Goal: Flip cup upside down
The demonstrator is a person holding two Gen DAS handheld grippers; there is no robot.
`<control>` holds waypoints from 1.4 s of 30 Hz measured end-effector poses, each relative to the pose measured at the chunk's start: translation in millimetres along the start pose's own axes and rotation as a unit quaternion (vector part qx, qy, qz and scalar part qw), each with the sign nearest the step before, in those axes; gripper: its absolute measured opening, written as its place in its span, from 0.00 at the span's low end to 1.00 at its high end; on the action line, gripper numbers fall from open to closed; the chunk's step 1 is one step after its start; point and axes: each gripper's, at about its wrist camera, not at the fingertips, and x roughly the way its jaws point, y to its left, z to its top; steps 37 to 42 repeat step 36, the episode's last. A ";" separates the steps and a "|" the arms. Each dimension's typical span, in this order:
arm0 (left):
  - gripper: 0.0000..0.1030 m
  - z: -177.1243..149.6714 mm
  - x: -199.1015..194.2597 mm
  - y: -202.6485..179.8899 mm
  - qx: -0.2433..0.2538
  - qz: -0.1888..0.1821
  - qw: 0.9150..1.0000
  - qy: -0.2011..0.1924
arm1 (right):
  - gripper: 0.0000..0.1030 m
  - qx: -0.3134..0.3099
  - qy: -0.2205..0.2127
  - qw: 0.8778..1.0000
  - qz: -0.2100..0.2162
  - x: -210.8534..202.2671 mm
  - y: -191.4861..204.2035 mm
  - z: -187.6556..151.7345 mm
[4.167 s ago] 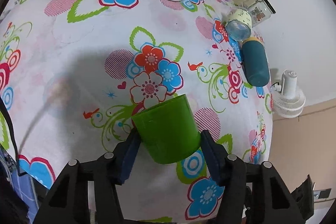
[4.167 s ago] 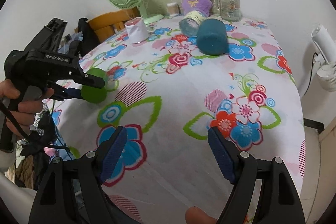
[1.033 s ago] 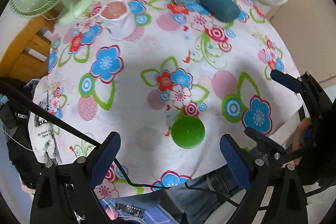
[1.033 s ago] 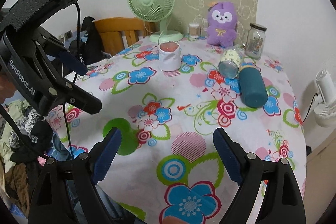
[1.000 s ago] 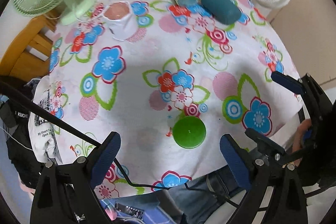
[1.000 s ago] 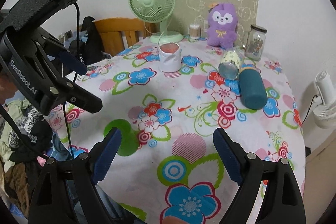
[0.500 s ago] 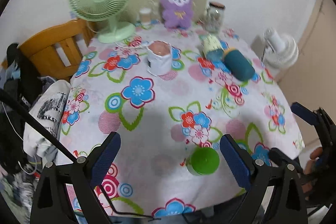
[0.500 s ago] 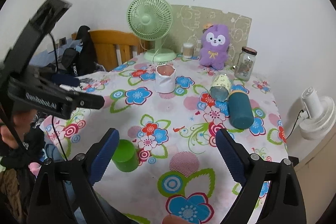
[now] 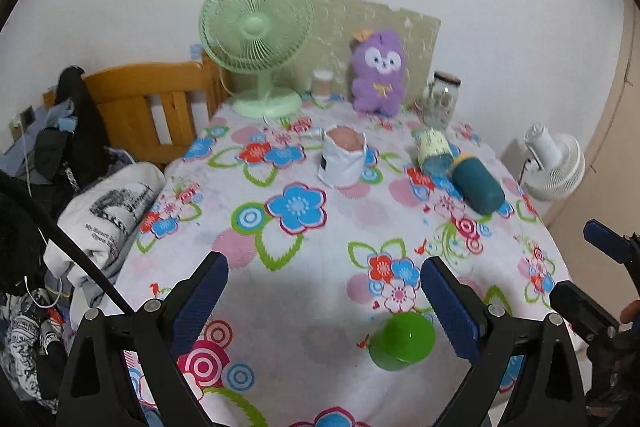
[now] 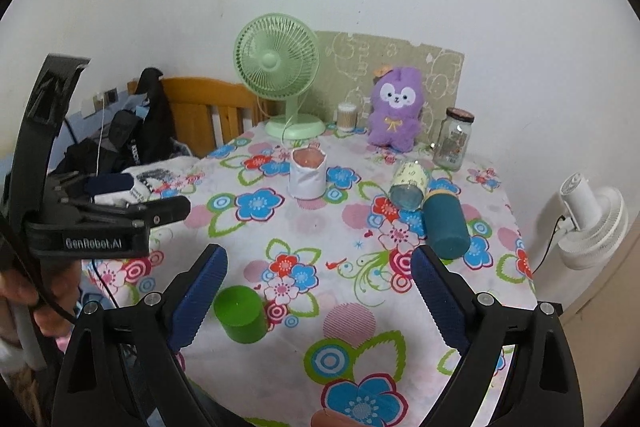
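The green plastic cup point(image 9: 401, 341) stands upside down, flat bottom up, on the flowered tablecloth near the table's front edge; it also shows in the right wrist view point(image 10: 239, 313). My left gripper point(image 9: 324, 297) is open and empty, raised above and behind the cup, which sits low by its right finger. My right gripper point(image 10: 318, 287) is open and empty, held back over the table's front; the cup sits beside its left finger. The left gripper's body point(image 10: 92, 223) shows at the left of the right wrist view.
A white cup with pink filling point(image 9: 343, 157), a lying pale bottle point(image 9: 431, 149) and a lying teal bottle point(image 9: 477, 187) are mid-table. A green fan point(image 9: 256, 39), purple plush point(image 9: 378, 73) and glass jar point(image 9: 442, 101) stand at the back. A wooden chair point(image 9: 152, 103) is left, a white fan point(image 9: 554, 167) right.
The left gripper let go of the cup, leaving it upside down on the cloth, then drew back and tilted up. The right gripper also pulled back and up.
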 end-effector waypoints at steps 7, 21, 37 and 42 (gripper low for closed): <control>1.00 -14.6 -12.3 -0.7 -0.011 0.031 0.998 -0.055 | 0.94 0.016 -0.011 1.000 -0.008 -5.9 2.0 -2.6; 1.00 -24.7 -19.7 4.7 -0.032 0.047 0.994 -0.089 | 1.00 0.016 -0.025 0.998 -0.055 -9.9 9.0 -9.2; 1.00 -29.8 -9.2 -3.1 -0.023 0.033 0.997 -0.072 | 1.00 0.027 -0.020 0.998 -0.058 -4.7 1.6 -9.9; 1.00 -29.8 -9.2 -3.1 -0.023 0.033 0.997 -0.072 | 1.00 0.027 -0.020 0.998 -0.058 -4.7 1.6 -9.9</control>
